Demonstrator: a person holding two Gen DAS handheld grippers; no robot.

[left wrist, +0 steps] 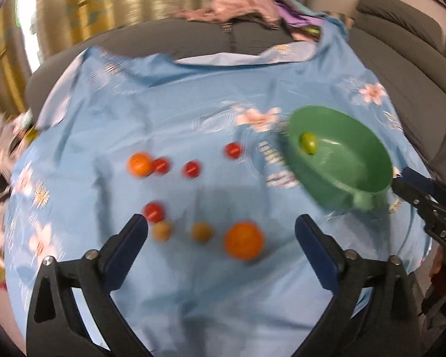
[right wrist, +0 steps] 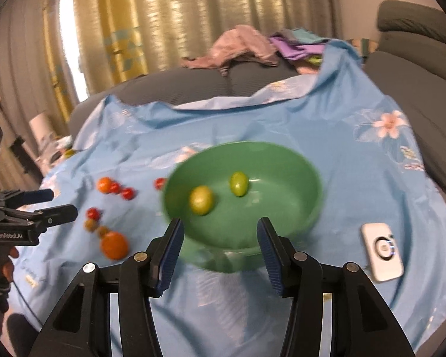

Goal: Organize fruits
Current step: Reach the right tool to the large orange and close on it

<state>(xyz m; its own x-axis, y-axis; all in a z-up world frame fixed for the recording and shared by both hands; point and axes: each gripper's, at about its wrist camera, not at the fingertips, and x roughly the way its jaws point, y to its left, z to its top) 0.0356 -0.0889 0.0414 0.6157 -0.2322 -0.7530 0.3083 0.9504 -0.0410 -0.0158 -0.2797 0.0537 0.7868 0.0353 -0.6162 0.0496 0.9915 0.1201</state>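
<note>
A green bowl (right wrist: 282,160) sits on the blue flowered cloth (left wrist: 193,104), holding a yellow-green fruit (right wrist: 201,200) and a green fruit (right wrist: 238,183). Left of the bowl (left wrist: 351,160) lie several small red fruits (left wrist: 191,169), two oranges (left wrist: 243,244) and two small brown fruits (left wrist: 202,232). My left gripper (left wrist: 222,223) hangs wide open above the brown fruits and the big orange, with nothing between its pads. My right gripper (right wrist: 219,226) stands partly open at the bowl's near rim, and its pads press on nothing that I can see. In the left wrist view the right gripper (left wrist: 398,180) reaches the bowl's right edge.
A white device (right wrist: 382,251) lies on the cloth to the right of the bowl. Crumpled clothes (right wrist: 243,47) are piled on the grey sofa back behind. Curtains hang beyond. A hand (right wrist: 9,267) holds the left gripper (right wrist: 55,205) at the far left.
</note>
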